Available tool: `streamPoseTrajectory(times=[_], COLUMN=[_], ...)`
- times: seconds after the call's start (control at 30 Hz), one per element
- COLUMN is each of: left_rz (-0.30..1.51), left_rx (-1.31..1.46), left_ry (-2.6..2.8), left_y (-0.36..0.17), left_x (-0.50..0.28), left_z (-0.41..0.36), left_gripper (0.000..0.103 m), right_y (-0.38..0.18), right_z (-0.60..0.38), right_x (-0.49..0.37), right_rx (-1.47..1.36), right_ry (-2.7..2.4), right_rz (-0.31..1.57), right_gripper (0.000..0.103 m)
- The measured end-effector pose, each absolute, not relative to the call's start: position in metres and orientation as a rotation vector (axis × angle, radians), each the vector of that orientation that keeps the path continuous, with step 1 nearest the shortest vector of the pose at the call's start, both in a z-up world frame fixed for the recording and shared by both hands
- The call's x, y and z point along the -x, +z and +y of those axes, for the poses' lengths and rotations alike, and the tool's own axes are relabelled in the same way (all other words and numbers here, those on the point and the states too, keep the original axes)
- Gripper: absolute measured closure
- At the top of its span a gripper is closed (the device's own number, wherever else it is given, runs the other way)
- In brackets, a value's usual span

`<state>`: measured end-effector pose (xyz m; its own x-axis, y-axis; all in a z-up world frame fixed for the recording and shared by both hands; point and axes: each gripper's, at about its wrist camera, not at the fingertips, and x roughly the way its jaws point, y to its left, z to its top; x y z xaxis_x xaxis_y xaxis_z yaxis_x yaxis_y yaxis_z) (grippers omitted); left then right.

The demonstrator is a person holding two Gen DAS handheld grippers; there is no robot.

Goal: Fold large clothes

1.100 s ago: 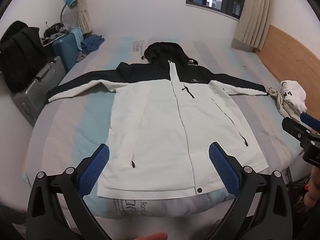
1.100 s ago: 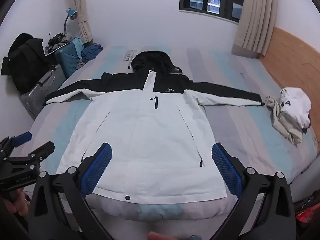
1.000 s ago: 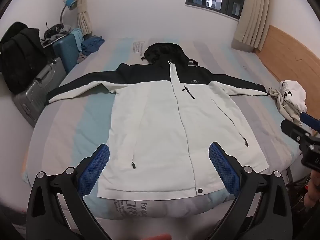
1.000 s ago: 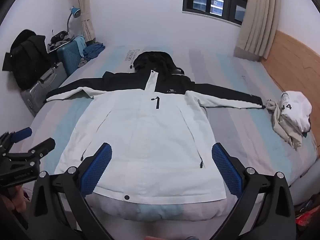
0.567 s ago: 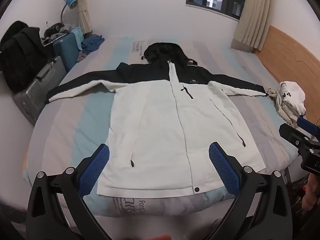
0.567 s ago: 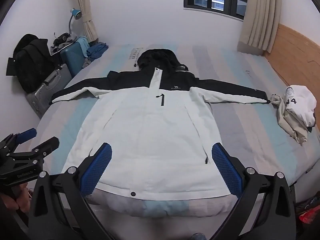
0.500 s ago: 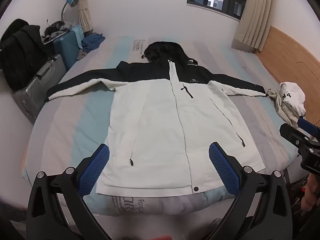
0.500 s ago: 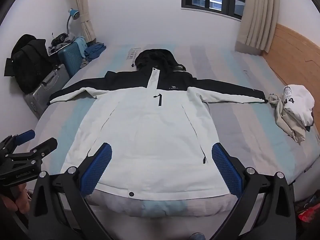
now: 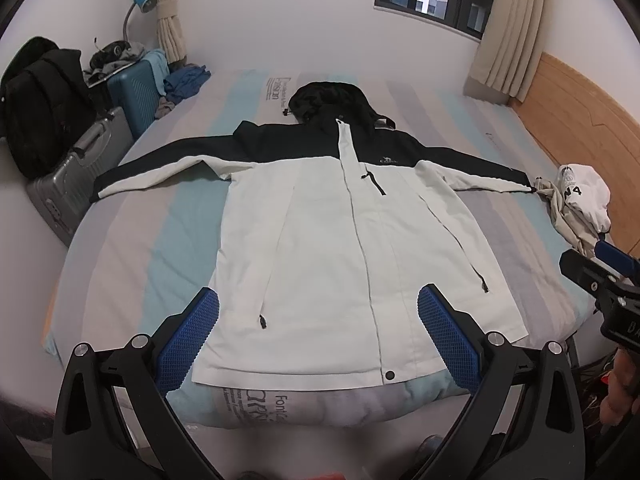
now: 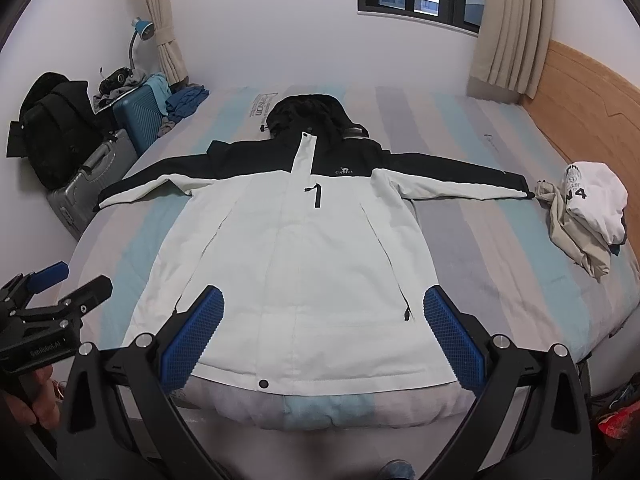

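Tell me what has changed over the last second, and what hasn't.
Both cameras drifted slightly, nothing more: in the left wrist view the right tool now sits a little higher and further in. Nothing was gripped or released. The jacket stays spread flat on the bed, sleeves out; the left tool remains open and empty, like the right.

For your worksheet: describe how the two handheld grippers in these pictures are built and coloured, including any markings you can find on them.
The left gripper and right gripper look alike: black frames branching into two arms, silver bolts at the joints, and fingers faced with blue dimpled pads. Seen from the side in the right wrist view, the left one carries white lettering, too small to read surely, and a blue-tipped part. No cables or sleeves show.
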<state>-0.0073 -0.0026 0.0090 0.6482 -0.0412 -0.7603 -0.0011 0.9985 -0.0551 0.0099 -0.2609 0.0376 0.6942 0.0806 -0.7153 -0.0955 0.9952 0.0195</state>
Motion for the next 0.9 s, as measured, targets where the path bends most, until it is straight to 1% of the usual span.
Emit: streamPoseTrajectory(times=[0.9], left_rz=[0.879], left_rx=[0.06], left_ry=[-0.018], left_y=[0.0085], left_x=[0.0071], left_z=[-0.0083], left_gripper=[0.006], right_y=[0.0403], right_z=[-0.2638], right_x=[-0.0108], right_rx=[0.016], right_ry=[0.11], right_rz=[0.81], right_gripper=[0.007])
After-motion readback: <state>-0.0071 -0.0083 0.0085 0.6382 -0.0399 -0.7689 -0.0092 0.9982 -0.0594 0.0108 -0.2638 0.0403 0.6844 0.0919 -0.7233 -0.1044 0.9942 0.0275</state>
